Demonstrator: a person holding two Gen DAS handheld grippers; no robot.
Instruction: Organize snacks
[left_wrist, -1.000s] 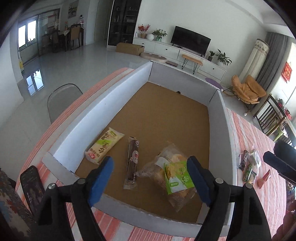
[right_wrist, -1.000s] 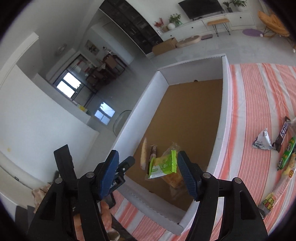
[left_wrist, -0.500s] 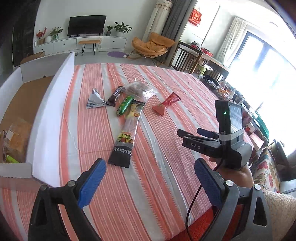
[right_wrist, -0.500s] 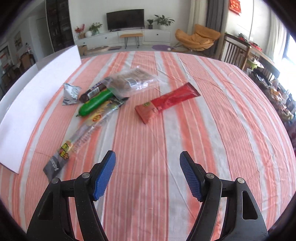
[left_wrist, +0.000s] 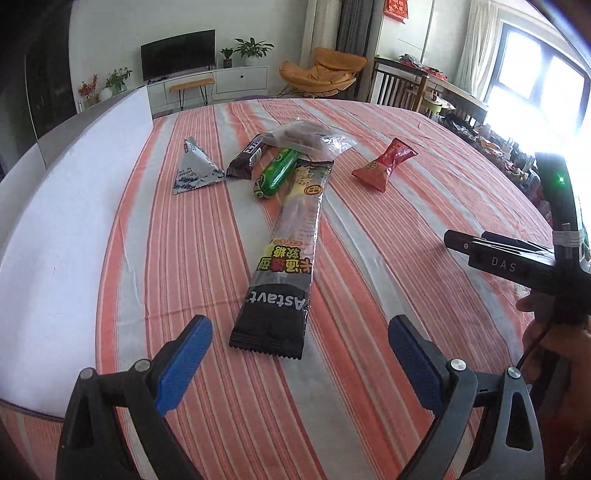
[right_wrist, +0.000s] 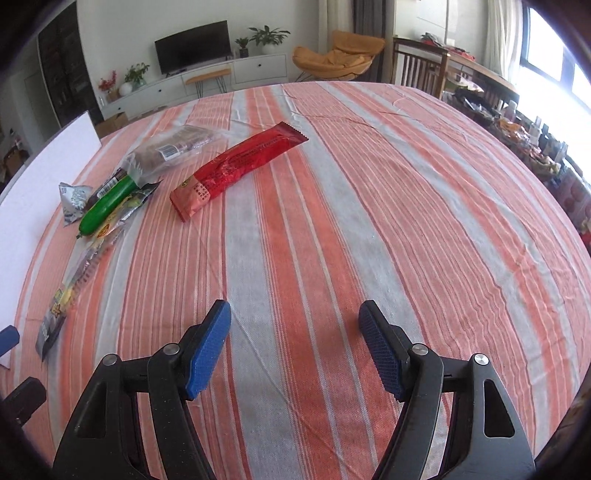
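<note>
While both my grippers hang over the striped cloth (right_wrist: 332, 221), nothing is held.

L gripper (left_wrist: 299, 352): fingers wide apart, empty, just short of the long bar's black end.
R gripper (right_wrist: 294, 347): fingers wide, empty, bare cloth between them (snacks well off to its left).
Long bar (left_wrist: 291, 243): flat on cloth, black end toward me, far end under the green stick.
Green stick (left_wrist: 275, 172): lies across the bar's top, touching the dark bar (left_wrist: 246, 159).
Clear bag (left_wrist: 306, 140): behind those, overlapping them.
Triangle pack (left_wrist: 195, 170): left of the cluster, near the box wall (left_wrist: 55, 229).
Red pack (right_wrist: 236, 166): apart, right of the cluster.
</note>
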